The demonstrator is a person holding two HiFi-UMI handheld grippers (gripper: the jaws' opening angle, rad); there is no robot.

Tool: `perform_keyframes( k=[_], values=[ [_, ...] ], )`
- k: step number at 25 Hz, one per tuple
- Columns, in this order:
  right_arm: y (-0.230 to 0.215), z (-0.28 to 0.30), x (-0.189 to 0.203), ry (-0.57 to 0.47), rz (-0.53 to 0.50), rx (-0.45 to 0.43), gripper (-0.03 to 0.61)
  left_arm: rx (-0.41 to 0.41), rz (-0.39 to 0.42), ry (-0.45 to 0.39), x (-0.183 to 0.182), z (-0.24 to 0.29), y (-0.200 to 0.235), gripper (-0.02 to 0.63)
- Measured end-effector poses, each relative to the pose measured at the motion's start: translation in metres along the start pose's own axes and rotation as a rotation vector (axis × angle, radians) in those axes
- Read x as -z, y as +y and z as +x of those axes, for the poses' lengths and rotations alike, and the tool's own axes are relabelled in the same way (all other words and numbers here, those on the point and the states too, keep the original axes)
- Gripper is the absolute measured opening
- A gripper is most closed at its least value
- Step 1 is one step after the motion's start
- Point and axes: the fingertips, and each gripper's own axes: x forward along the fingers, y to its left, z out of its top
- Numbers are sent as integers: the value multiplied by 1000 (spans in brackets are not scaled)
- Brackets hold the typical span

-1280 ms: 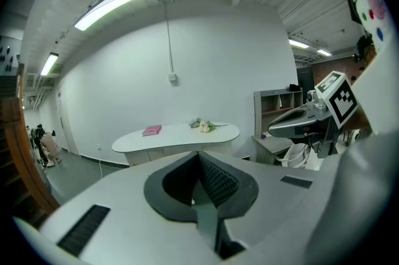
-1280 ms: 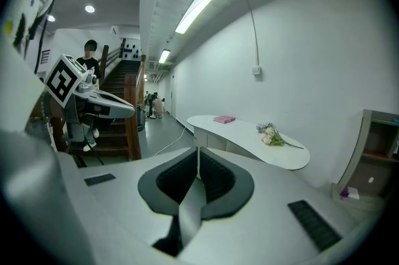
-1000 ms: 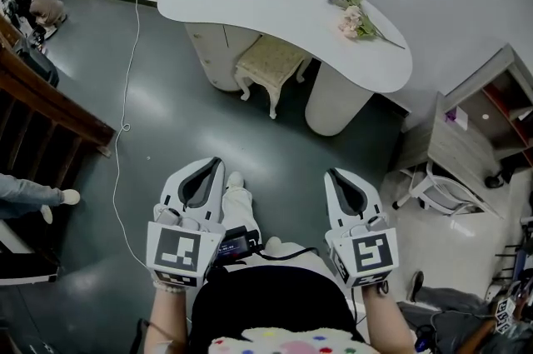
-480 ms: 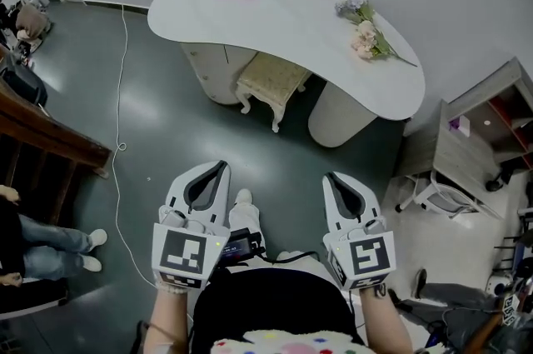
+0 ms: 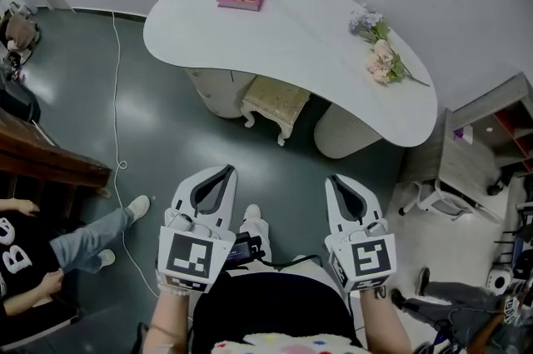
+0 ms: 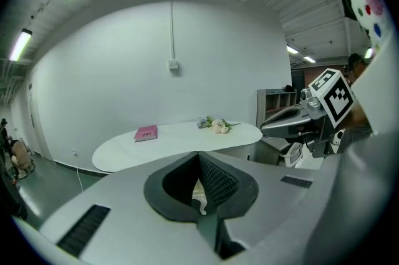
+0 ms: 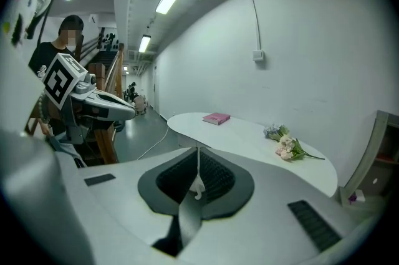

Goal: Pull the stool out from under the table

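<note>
Stool (image 5: 276,101) half tucked under table (image 5: 291,27), well ahead of left gripper (image 5: 220,172) and right gripper (image 5: 338,179), jaws pressed together, empty; judged light, rigid, soft-topped, best taken by near seat rail or leg.

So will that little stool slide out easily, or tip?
Probably slides: the stool stands on a smooth, glossy floor. Its thin curved legs could catch, so a high pull might tip it. It looks small, likely light.
</note>
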Motion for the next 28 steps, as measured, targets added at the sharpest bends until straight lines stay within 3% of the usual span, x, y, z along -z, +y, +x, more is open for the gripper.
perform_keyframes(
  k=[16, 28],
  values=[
    [10, 77, -26, 38, 11, 47, 38, 82, -7, 4, 1, 49, 71, 17],
    [3, 102, -27, 53, -15, -3, 38, 50, -45, 18, 0, 65, 87, 17]
  ],
)
